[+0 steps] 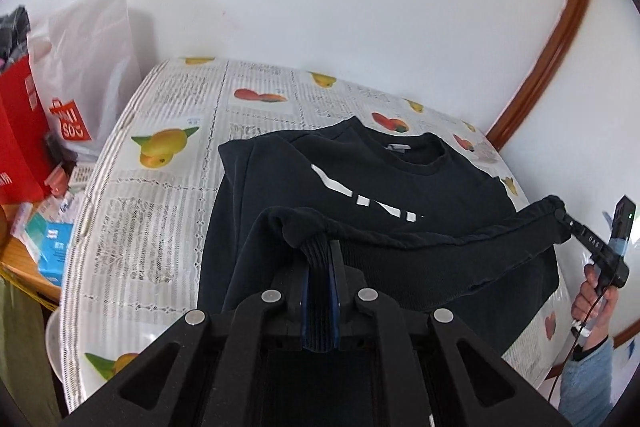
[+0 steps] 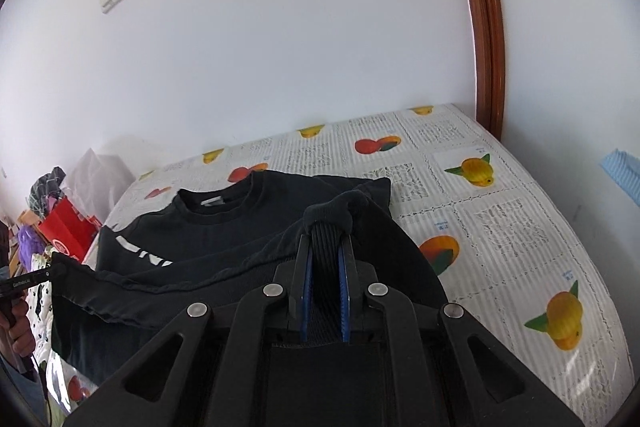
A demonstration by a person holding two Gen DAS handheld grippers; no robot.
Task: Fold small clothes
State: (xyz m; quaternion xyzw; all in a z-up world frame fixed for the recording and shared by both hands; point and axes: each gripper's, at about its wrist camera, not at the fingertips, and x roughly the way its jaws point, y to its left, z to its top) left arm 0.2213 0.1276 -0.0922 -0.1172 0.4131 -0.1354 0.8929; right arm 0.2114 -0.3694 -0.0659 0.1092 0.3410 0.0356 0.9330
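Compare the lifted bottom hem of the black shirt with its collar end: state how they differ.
The hem is raised off the table and stretched between the left gripper and right gripper; the collar lies flat. The hem runs as a taut ridge; the collar curves open, showing a white label. Both are ribbed black fabric.

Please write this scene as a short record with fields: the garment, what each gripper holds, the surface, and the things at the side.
garment: black sweatshirt with white print, collar toward the wall, bottom hem lifted off the table
left gripper: shut on the ribbed hem at one corner
right gripper: shut on the ribbed hem at the other corner
hem between grippers: stretched in a line above the chest
surface: table with fruit-print tablecloth
side items: red bag and white plastic bag beside the table
fold state: bottom half raised, not yet laid down
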